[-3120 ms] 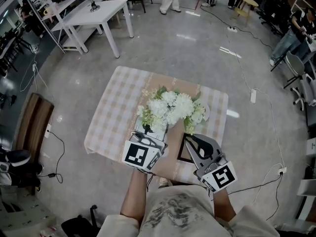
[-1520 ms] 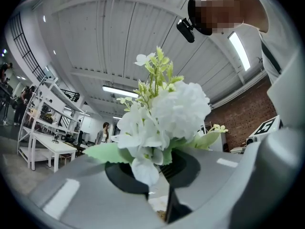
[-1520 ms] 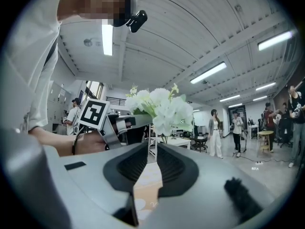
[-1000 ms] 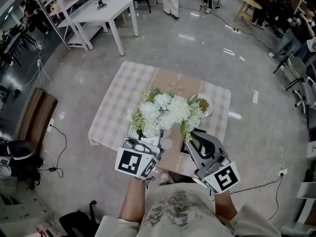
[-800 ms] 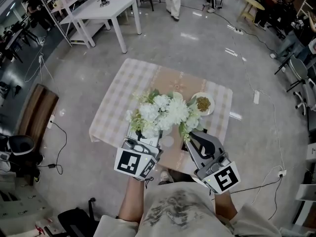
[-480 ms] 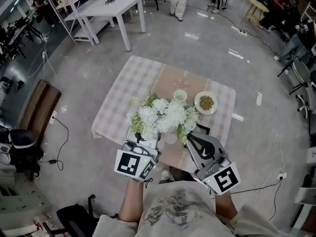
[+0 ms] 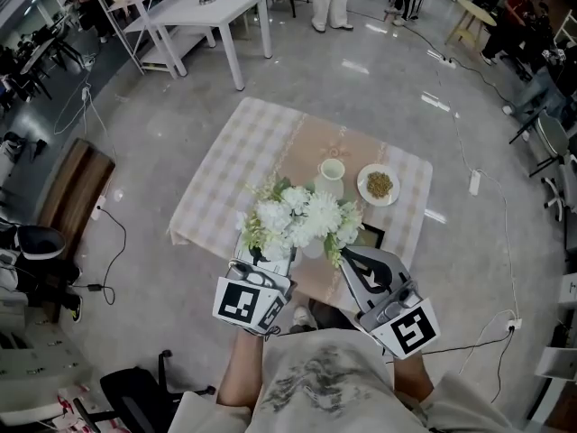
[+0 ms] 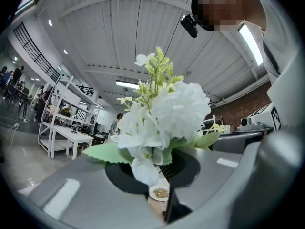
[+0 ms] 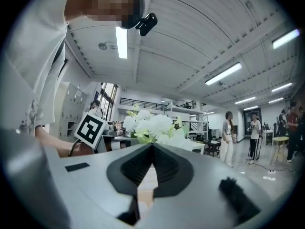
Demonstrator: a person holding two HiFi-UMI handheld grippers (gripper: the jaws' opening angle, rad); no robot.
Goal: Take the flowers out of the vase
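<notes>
A bunch of white flowers (image 7: 298, 220) with green leaves hangs above the near part of the checked table (image 7: 233, 162), free of the pale vase (image 7: 332, 171) that stands behind it. My left gripper (image 7: 263, 259) is shut on the stems just under the blooms. In the left gripper view the flowers (image 8: 167, 112) rise straight out of the left gripper (image 8: 165, 170), stems pinched between the jaws. My right gripper (image 7: 346, 256) sits beside the bunch on its right, shut with nothing in it. The right gripper view shows the right gripper (image 9: 152, 147) with jaw tips together and the flowers (image 9: 150, 125) beyond.
A white plate of brownish food (image 7: 379, 185) lies right of the vase. A flat black frame (image 7: 371, 235) lies at the table's near right. White tables and shelving stand at the far left (image 7: 200, 12); people stand far off. Cables cross the grey floor.
The flowers, held by the left gripper, have come toward me and slightly down, uncovering the vase and the plate behind them. The right gripper has stayed beside the bunch, still shut.
</notes>
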